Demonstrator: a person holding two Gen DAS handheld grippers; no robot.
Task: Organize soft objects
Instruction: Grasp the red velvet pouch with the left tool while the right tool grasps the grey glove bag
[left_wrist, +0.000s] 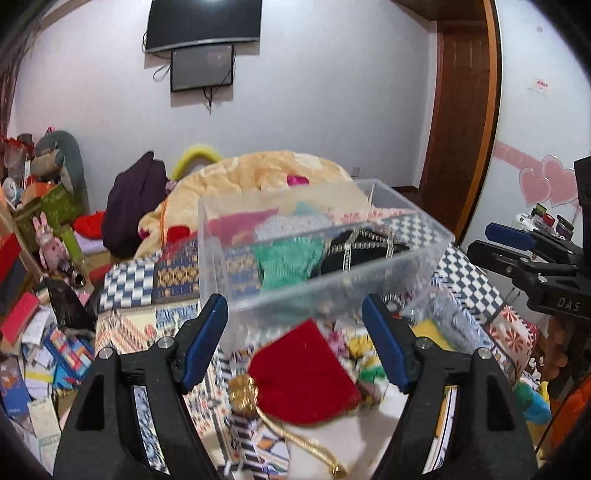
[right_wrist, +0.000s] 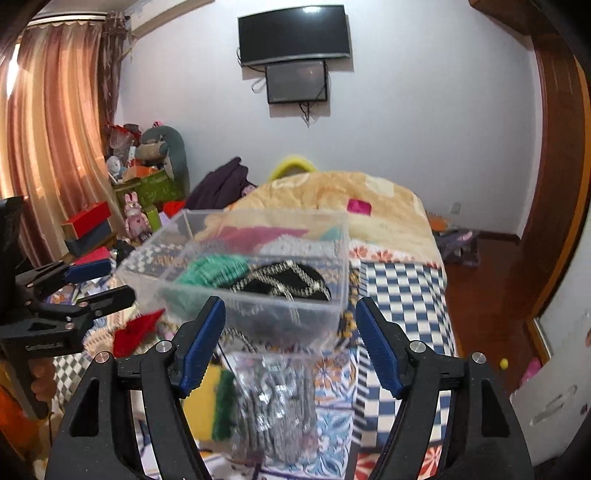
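Left wrist — red pouch (left_wrist: 304, 373) between left hand-held gripper (left_wrist: 295, 314) spread fingers | right hand-held gripper (right_wrist: 291, 314) released

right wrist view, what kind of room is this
Most likely a lived-in bedroom: a bed with a patchwork cover and a peach quilt, a wall-mounted tv, and curtains at the left. Clutter is piled beside the bed.
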